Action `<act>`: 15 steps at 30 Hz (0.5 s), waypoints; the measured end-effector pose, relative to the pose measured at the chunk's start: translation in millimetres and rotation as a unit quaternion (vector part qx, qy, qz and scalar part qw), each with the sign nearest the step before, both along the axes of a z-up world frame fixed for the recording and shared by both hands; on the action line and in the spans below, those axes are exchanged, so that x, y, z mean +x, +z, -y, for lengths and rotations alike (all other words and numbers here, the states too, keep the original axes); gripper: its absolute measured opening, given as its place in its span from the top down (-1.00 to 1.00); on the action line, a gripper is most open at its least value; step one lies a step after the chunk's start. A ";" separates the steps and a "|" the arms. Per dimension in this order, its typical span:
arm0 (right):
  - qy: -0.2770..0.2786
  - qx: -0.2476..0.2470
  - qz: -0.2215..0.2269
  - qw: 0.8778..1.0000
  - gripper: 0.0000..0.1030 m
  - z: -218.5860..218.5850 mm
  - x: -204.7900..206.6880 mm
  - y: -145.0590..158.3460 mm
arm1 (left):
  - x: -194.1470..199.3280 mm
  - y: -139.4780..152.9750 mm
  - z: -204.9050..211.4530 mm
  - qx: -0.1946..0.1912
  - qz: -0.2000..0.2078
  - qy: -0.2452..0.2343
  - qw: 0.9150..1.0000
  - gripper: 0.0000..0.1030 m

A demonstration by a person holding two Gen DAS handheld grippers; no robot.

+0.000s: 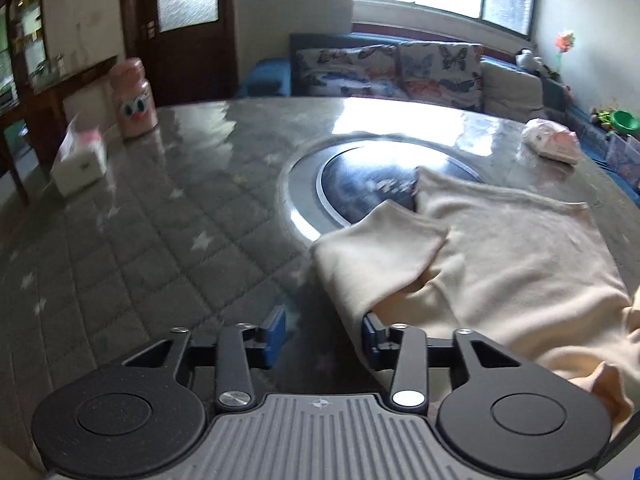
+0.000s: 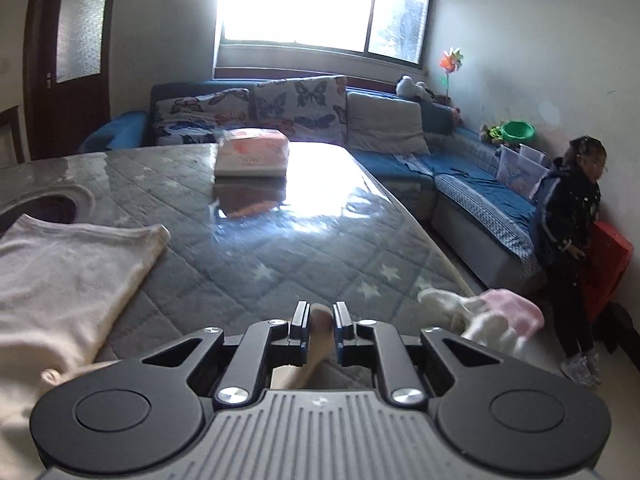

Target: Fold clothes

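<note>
Counting 1 cream garment (image 1: 500,256) flat on my quilted table (image 1: 160,240), plus 1 pink-white cloth (image 2: 496,316) at its edge. L gripper (image 1: 324,334) angled down, jaws apart, empty. R gripper (image 2: 321,326) angled down, nearly together around a cream fold (image 2: 320,336).

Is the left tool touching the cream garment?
Cannot tell. Left wrist view: left tool open, its right finger at the cream garment's edge; no plain gap or contact.

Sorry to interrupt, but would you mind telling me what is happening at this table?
A person with a handheld gripper in each hand is folding a cream garment on the quilted table. One sleeve is already folded across it. The left gripper is open and empty beside the garment. The right gripper has cream fabric between its nearly closed fingers.
</note>
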State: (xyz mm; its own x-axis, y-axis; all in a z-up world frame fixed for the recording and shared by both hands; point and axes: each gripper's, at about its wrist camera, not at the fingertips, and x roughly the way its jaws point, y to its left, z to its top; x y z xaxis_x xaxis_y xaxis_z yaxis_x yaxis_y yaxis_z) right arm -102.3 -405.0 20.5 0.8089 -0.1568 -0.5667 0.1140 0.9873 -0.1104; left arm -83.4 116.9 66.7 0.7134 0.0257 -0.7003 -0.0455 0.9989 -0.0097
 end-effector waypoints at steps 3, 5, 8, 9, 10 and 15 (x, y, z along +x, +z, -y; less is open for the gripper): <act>0.024 0.009 0.006 1.000 0.41 -9.6 8.3 6.5 | 8.0 4.6 8.0 0.007 0.009 -0.012 1.000 -0.21; 0.041 0.017 0.004 0.999 0.32 -16.2 16.3 7.5 | 16.2 5.7 14.0 0.005 0.017 -0.018 1.000 -0.43; 0.063 0.028 -0.004 0.998 0.27 -28.1 27.5 6.0 | 30.9 4.8 25.7 0.002 0.026 -0.034 0.999 -0.76; 0.073 0.033 -0.009 0.997 0.20 -33.4 32.7 5.1 | 36.4 3.9 30.4 0.002 0.028 -0.041 0.999 -0.80; 0.083 0.038 -0.013 0.996 0.18 -39.1 38.1 3.9 | 42.9 3.4 36.1 0.002 0.029 -0.051 0.998 -0.81; 0.120 0.051 -0.032 0.991 0.15 -64.8 63.6 -6.7 | 81.8 -1.7 63.2 0.003 0.032 -0.086 0.996 -0.83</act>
